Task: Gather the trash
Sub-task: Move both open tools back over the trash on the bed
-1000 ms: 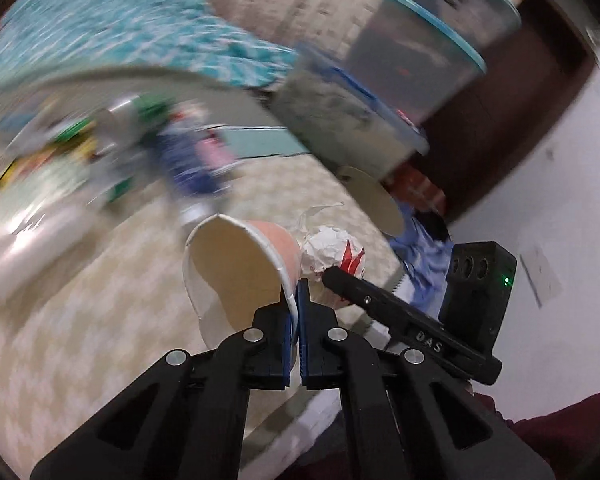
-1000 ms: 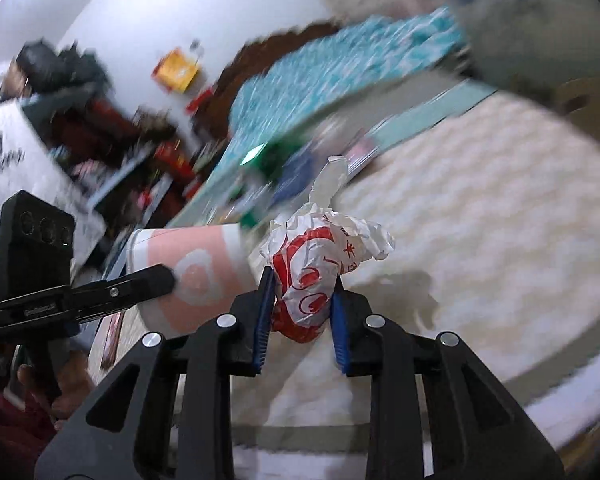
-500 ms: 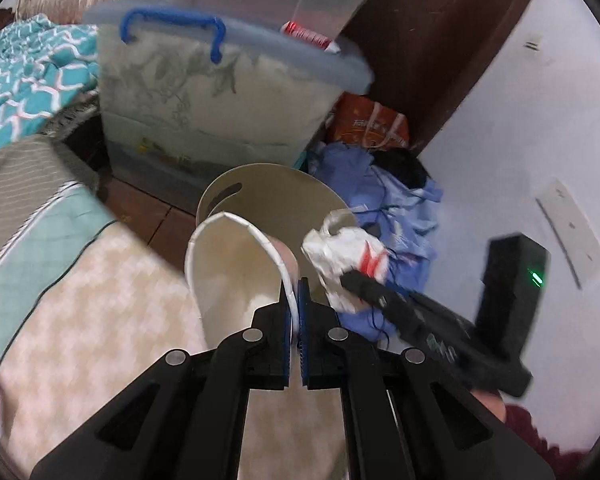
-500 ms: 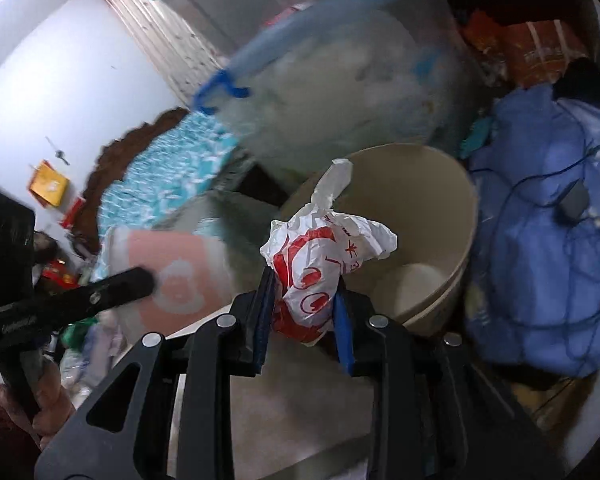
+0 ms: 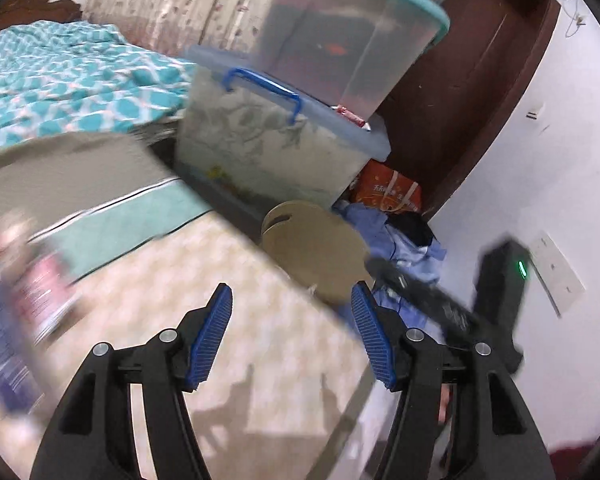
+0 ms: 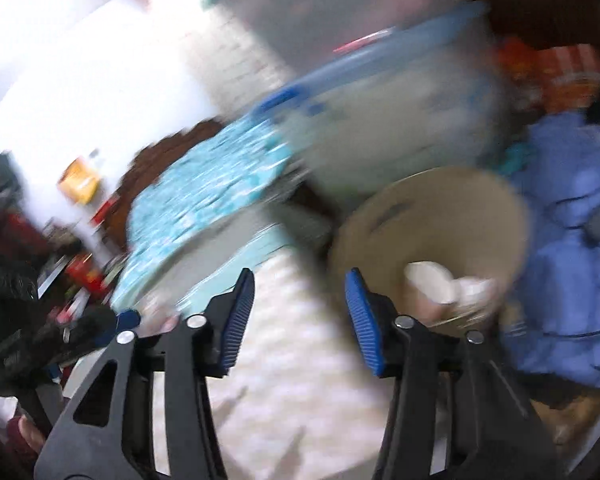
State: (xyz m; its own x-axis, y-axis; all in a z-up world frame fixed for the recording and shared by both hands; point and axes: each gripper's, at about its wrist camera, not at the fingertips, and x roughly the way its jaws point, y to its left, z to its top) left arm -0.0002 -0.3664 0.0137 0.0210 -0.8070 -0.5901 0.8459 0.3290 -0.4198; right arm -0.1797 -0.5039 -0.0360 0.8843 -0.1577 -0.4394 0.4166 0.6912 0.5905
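a cream chevron-patterned bed cover point(image 5: 228, 320) with a teal band carries blurred bottles and packets point(image 5: 24, 300) at its left edge. beside the bed, the tan bin point(image 6: 452, 208) stands on the floor, against stacked plastic boxes point(image 5: 276, 148).

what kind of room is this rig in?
Most likely a lived-in bedroom: a bed with a teal patterned bedspread, stacked plastic storage bins beside it, and a tan waste bin by a pile of blue clothes near the wall.
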